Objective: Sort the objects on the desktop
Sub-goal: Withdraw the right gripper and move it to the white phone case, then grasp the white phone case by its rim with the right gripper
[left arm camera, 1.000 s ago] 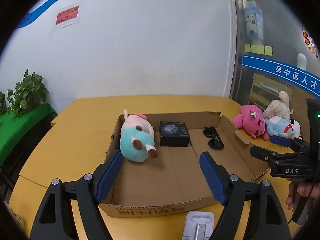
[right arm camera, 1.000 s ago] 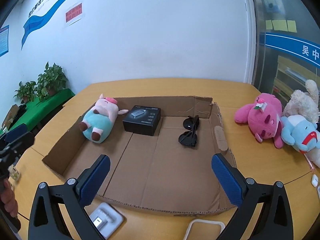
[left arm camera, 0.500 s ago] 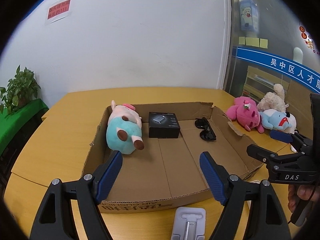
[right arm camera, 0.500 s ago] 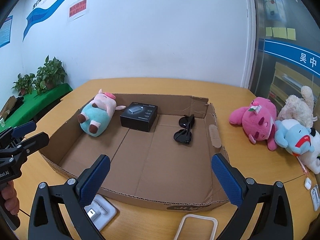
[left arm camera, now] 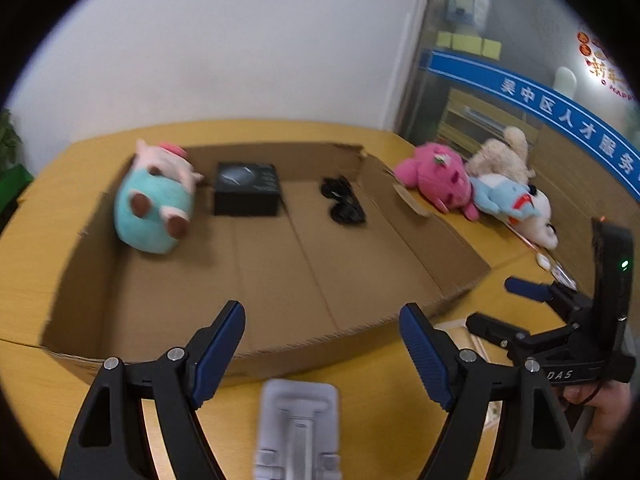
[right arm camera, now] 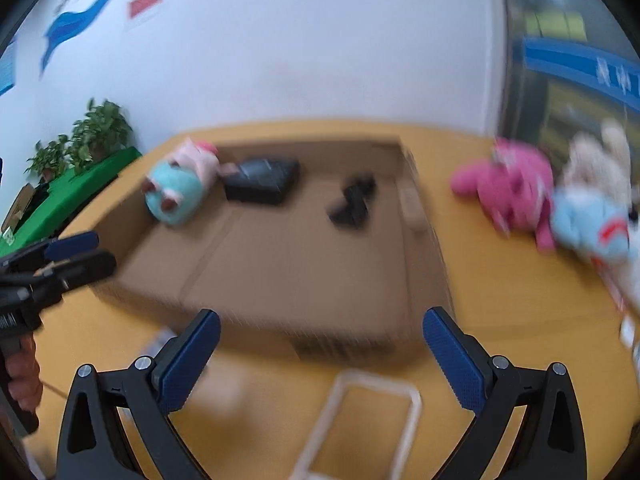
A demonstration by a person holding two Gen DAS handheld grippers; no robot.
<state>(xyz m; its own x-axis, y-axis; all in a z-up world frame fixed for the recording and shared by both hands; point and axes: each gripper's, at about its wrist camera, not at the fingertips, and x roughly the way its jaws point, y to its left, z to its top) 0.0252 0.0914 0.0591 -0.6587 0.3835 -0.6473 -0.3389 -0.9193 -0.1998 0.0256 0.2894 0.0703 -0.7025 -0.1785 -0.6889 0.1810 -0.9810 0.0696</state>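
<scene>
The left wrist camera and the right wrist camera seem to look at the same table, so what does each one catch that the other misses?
Only the left view shows the grey phone stand in front of the left gripper.

Only the right view shows the potted plants and the white frame below the right gripper.

Both show the cardboard tray holding the teal plush pig, black box and sunglasses.

I see the shallow cardboard tray (left arm camera: pixel 280 280) lying open and flat on the worktop. Against its far wall, a teal-and-pink plush pig (left arm camera: pixel 154 200) lies on its side at the left. Just right of the pig sits a black box (left arm camera: pixel 246 188), flat. Further right along that wall lie black sunglasses (left arm camera: pixel 342 202), folded. Outside the tray's right wall, pink (left arm camera: pixel 436 182), cream (left arm camera: pixel 502 154) and blue-and-white (left arm camera: pixel 516 202) plush toys huddle together.
</scene>
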